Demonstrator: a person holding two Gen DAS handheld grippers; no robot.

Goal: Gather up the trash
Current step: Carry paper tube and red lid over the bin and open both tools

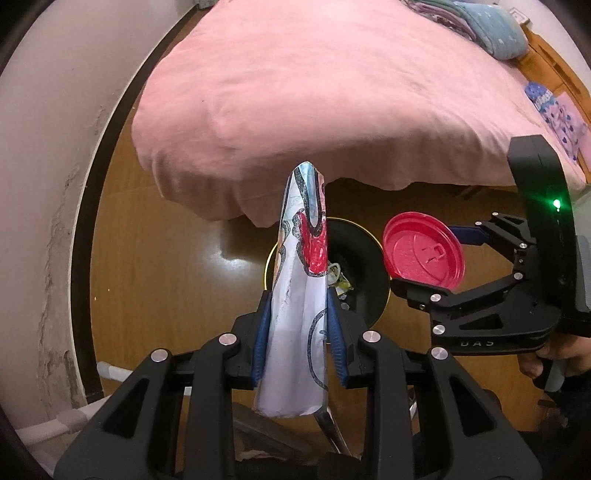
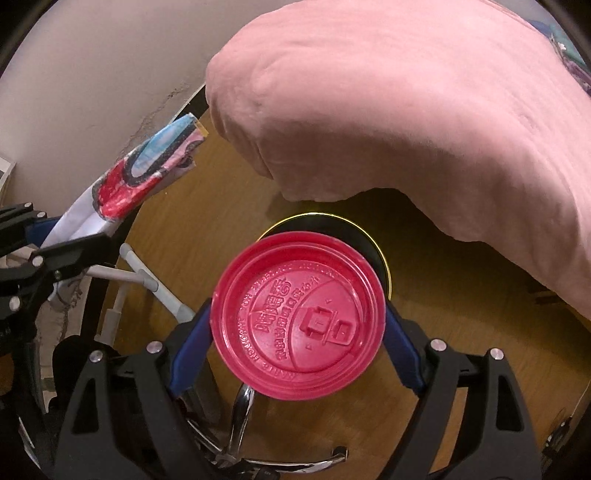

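Observation:
My left gripper (image 1: 300, 325) is shut on a folded paper with a coloured drawing (image 1: 301, 295), held upright above the floor. The paper also shows in the right wrist view (image 2: 122, 188). My right gripper (image 2: 298, 325) is shut on a red plastic cup lid (image 2: 298, 325), which also shows in the left wrist view (image 1: 423, 253). A round black trash bin with a gold rim (image 1: 364, 258) stands on the wooden floor below both grippers, with some scraps inside. In the right wrist view the bin (image 2: 373, 240) is mostly hidden behind the lid.
A bed with a pink cover (image 1: 314, 92) overhangs the floor just beyond the bin. Folded clothes (image 1: 495, 33) lie at its far end. A pale wall (image 1: 37, 184) with a dark baseboard runs on the left. Chrome chair legs (image 2: 240, 424) show below.

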